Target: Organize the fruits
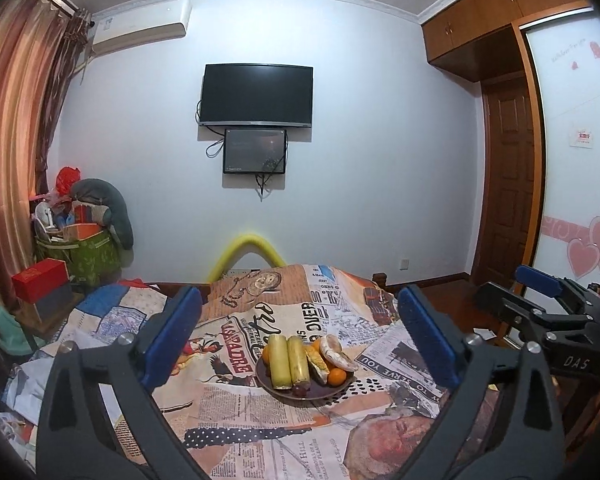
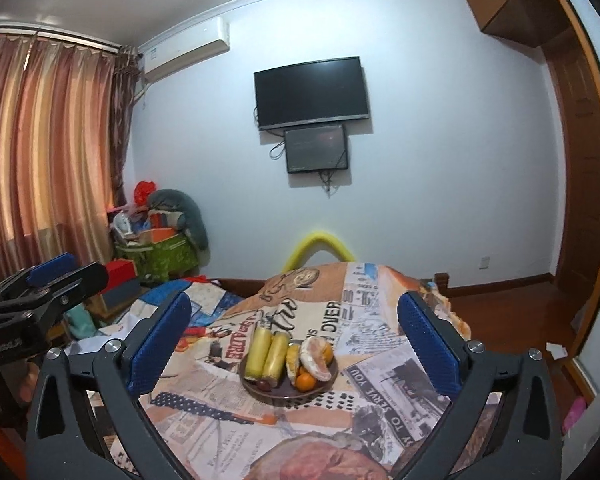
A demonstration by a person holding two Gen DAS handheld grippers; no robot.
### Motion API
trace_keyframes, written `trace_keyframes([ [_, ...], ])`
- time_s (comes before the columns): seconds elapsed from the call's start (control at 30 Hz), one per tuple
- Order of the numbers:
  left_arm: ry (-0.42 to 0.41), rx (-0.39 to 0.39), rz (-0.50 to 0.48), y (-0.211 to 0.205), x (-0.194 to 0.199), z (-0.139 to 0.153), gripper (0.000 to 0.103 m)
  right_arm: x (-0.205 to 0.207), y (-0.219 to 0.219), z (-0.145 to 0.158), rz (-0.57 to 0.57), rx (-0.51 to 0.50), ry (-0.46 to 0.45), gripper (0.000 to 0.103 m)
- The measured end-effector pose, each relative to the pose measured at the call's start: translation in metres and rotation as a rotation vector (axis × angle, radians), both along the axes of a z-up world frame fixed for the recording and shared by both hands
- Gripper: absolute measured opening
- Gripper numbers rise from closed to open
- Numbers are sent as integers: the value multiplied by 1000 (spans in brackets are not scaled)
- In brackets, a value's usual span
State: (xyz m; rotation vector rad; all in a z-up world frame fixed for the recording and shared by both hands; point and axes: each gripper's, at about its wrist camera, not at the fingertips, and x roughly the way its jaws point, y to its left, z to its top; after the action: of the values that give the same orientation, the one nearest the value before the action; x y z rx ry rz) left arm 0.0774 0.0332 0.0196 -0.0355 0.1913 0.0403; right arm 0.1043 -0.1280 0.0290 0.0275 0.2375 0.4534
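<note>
A dark brown plate [image 1: 321, 391] [image 2: 286, 394] sits on a newspaper-print cloth [image 1: 236, 400]. It holds two yellow-green cylindrical fruits [image 1: 289, 362] [image 2: 266, 354], a peeled pale citrus [image 1: 339, 354] [image 2: 314, 356], small oranges [image 1: 336, 377] [image 2: 306, 381] and a dark grape [image 1: 300, 390] [image 2: 265, 385]. My left gripper [image 1: 299, 296] is open, with nothing between its blue pads, and the plate lies ahead of it and below. My right gripper [image 2: 294, 302] is open and empty too, likewise held back from the plate. Each view catches the other gripper's fingers [image 1: 538, 280] [image 2: 50, 270] at its side edge.
A green bag [image 1: 88, 256] stuffed with clutter and a red box [image 1: 40, 280] stand at the left by the curtain. A yellow foam tube [image 1: 248, 242] rises behind the cloth's far edge. Wooden floor and a wardrobe door [image 1: 512, 184] are at the right.
</note>
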Motion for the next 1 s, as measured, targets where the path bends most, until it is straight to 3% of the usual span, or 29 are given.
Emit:
trace_keyframes([
  [1.0, 6, -18, -6, -1, 0, -4, 103, -12, -7, 5, -15, -20, -21, 103],
])
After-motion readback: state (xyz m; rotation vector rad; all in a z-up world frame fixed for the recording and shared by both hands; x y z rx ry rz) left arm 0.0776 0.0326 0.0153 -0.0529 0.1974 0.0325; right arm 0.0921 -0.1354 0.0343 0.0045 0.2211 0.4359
